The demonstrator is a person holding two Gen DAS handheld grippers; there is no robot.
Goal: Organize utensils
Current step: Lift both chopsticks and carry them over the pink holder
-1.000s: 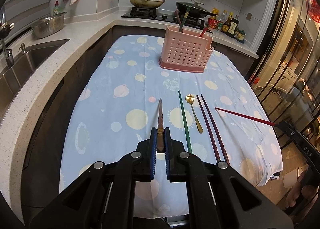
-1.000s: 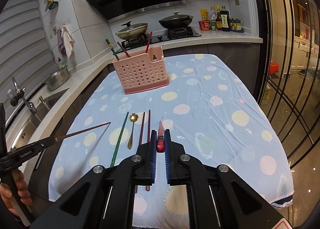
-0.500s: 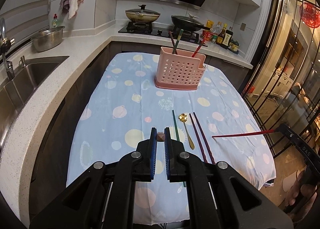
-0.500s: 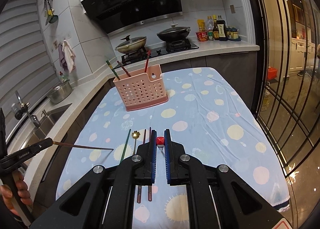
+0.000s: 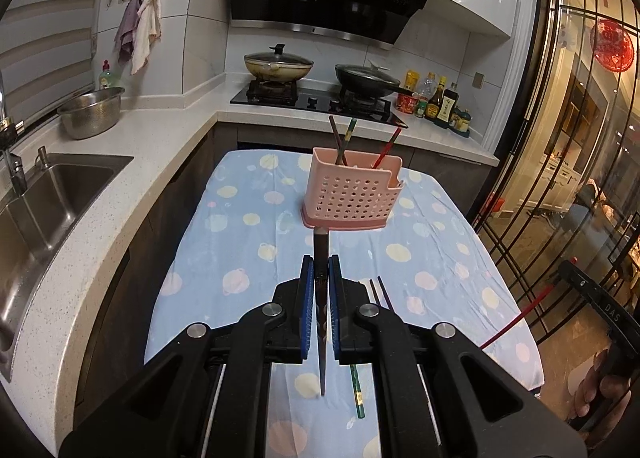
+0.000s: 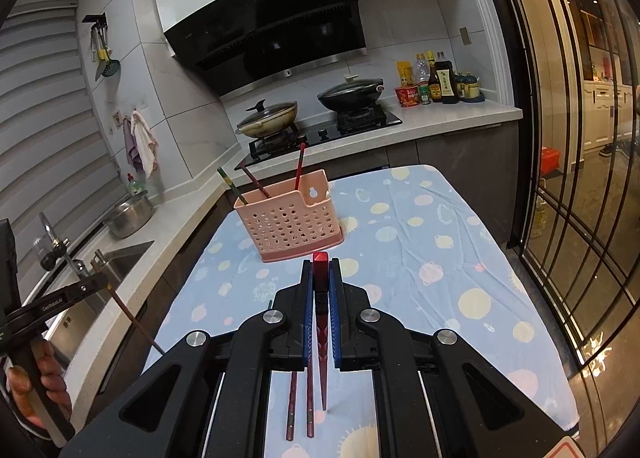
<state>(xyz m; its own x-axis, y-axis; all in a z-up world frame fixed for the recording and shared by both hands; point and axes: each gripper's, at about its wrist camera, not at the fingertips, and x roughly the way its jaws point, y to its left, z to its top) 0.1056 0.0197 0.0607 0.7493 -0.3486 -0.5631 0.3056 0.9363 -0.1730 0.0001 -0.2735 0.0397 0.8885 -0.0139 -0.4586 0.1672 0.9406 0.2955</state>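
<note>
My left gripper (image 5: 321, 270) is shut on a dark brown chopstick (image 5: 321, 254), held upright above the table with its tip pointing down. My right gripper (image 6: 321, 270) is shut on a red chopstick (image 6: 321, 270), also upright with its tip down. The pink perforated utensil holder (image 5: 350, 198) stands on the far half of the table with three chopsticks in it; it also shows in the right wrist view (image 6: 290, 224). On the cloth lie a green chopstick (image 5: 357, 392) and a dark red pair (image 6: 300, 406).
The table has a blue spotted cloth (image 5: 248, 258). A sink (image 5: 48, 194) and counter with a steel bowl (image 5: 91, 111) run along the left. A stove with two pans (image 5: 316, 74) is behind. Glass doors (image 6: 580, 218) stand on the right.
Both grippers have risen and tilted, so each held chopstick swung from pointing forward to hanging tip down. The holder now appears nearer the centre of both views.
</note>
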